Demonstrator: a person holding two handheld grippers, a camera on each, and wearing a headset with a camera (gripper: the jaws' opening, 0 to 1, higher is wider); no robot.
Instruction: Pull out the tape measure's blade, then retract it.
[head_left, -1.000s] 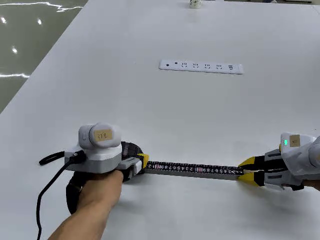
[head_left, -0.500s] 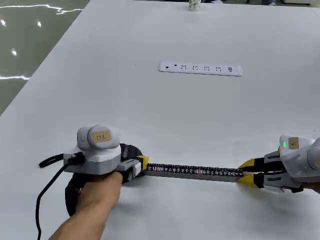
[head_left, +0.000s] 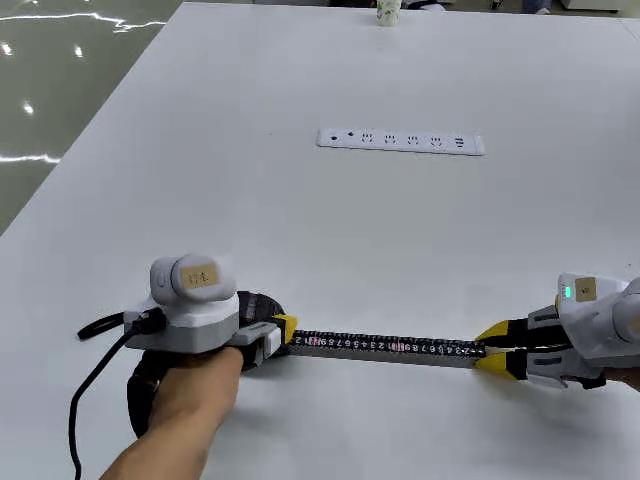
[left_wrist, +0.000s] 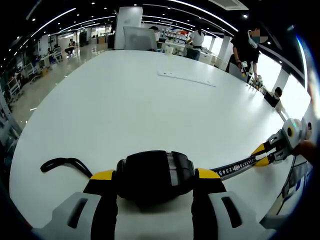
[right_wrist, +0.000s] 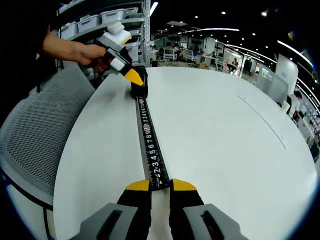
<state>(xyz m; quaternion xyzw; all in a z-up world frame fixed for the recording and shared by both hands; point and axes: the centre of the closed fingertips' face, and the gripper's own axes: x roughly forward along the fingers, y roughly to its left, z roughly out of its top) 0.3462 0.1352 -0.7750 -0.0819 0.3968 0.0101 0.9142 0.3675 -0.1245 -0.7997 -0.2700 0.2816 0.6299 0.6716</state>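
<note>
Tape measure (head_left: 262, 308) lies on the smooth white table (head_left: 300, 230), close to the person, its dark rounded case (left_wrist: 155, 172), hard and probably weighty, clamped between the jaws of the left gripper (head_left: 275, 334) as a firm anchor. Its blade (head_left: 385, 347), a thin, stiff yet springy dark strip with pale numbers, runs flat along the table and would likely whip back if let go. Its tip is pinched in the closed yellow-tipped jaws of the right gripper (right_wrist: 155, 186), the sensible place to hold.
</note>
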